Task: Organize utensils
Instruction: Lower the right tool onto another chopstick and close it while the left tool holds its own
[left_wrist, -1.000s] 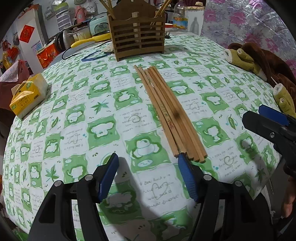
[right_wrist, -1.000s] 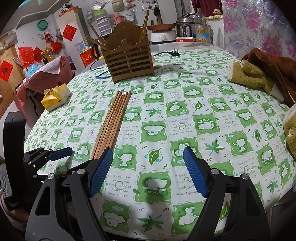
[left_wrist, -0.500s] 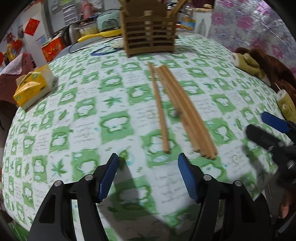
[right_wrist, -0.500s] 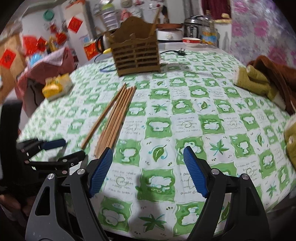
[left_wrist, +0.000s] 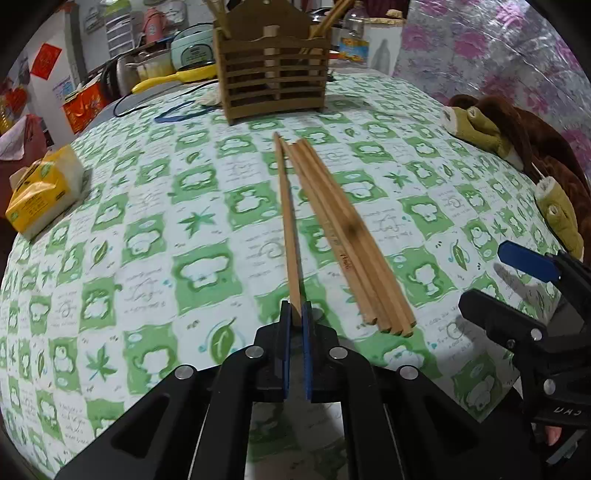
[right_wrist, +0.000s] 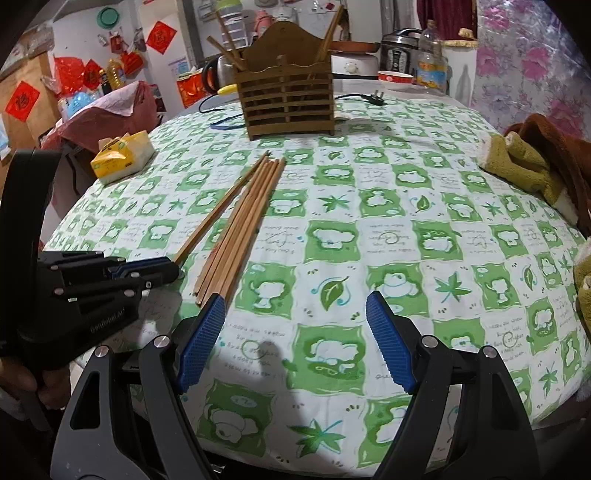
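Pinching now: in the left wrist view the left gripper (left_wrist: 295, 314) has just closed its jaws on the near end of a single chopstick (left_wrist: 287, 225), pads pressed against the wood. That stick was nudged off the bundle half a second ago and now lies apart from the remaining chopsticks (left_wrist: 347, 236), which rest side by side toward the near edge of the table (left_wrist: 110, 258). Far edge: wooden utensil holder (left_wrist: 271, 79), a few sticks already upright in it.

Right wrist view: right gripper (right_wrist: 295, 339) jaws spread wide, nothing between them, hovering over the near edge beside the bundle's ends. Left gripper seen from the side, clamped on the stick's end.

Judgement: grasp looks secured; lift and carry to the holder comes next. Thin end-grip, so the stick may pivot.
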